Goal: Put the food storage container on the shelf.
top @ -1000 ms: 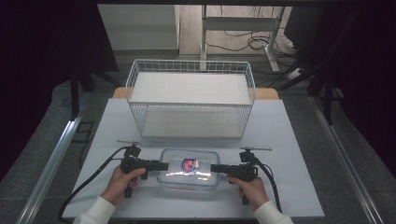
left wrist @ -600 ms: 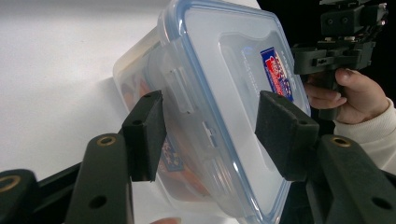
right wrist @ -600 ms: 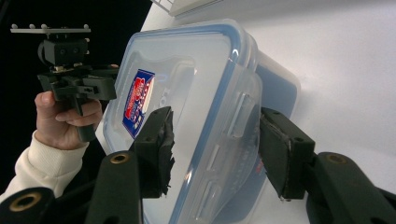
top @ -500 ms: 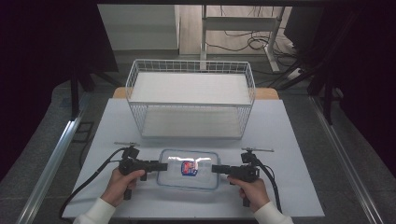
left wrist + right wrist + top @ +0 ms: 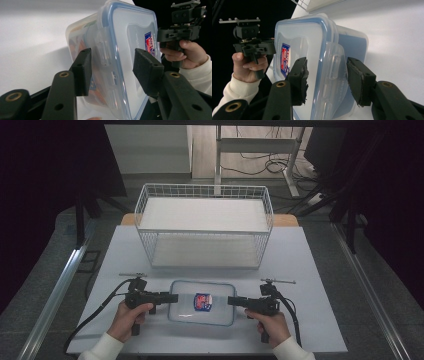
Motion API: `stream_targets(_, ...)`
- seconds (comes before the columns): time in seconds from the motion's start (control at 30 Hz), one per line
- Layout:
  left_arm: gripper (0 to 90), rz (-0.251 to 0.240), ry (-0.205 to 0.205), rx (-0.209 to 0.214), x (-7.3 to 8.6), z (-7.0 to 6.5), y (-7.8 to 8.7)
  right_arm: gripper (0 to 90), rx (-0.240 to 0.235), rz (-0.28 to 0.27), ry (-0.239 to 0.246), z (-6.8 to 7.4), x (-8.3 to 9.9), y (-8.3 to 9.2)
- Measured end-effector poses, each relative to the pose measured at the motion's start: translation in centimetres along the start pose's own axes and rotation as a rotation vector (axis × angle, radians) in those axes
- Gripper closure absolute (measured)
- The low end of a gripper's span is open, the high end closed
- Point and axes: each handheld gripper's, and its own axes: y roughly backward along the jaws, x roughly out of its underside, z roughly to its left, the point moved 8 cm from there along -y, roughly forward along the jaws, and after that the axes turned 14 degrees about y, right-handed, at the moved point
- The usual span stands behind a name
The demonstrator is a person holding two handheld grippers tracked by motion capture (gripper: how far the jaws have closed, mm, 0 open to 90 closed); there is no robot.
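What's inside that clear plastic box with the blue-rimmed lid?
Through the box wall, the left gripper view shows orange and green shapes, too blurred to identify. From above, the lid and its red-and-blue label cover the contents.

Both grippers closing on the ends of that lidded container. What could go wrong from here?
1. Both the left gripper and the right gripper straddle the container's side clasps; jaws have been closing, pads apparently not yet pressing. A squeeze might pop a clasp.
2. Smooth plastic, end-only grips: uneven lift could tilt or slip it.
3. The wire basket stands close behind.
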Motion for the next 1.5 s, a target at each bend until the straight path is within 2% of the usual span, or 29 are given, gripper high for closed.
stream_targets(0.37, 52.5, -0.013, -0.009, -0.007, -0.1, -0.2, 0.2, 52.3, 0.003, -0.008, 0.015, 0.2, -0.2, 0.1)
stream_targets(0.7, 53.2, -0.028, -0.003, -0.006, -1.5, -0.1, 0.4, 52.2, 0.003, -0.002, 0.037, 0.0, -1.3, -0.3)
stream_targets(0.77, 53.1, -0.031, -0.015, -0.016, -2.2, -0.1, 0.3, 52.1, 0.004, -0.004, 0.042, -0.3, -1.8, -0.5)
stream_targets(0.93, 53.0, -0.053, -0.008, -0.016, -4.4, 0.4, 0.0, 52.0, -0.002, -0.011, 0.031, -1.3, -3.7, -1.2)
stream_targets(1.13, 52.9, -0.068, -0.025, -0.027, -7.1, 0.8, 0.0, 52.0, -0.006, -0.016, 0.046, -2.5, -6.1, -2.2)
stream_targets(1.23, 52.9, -0.098, -0.037, -0.030, -8.6, 0.9, 0.0, 52.0, -0.005, -0.030, 0.069, -3.1, -7.8, -2.7)
stream_targets(1.5, 52.8, -0.139, -0.052, -0.030, -9.9, 1.2, -0.9, 51.7, 0.000, -0.075, 0.090, -4.7, -9.7, -3.0)
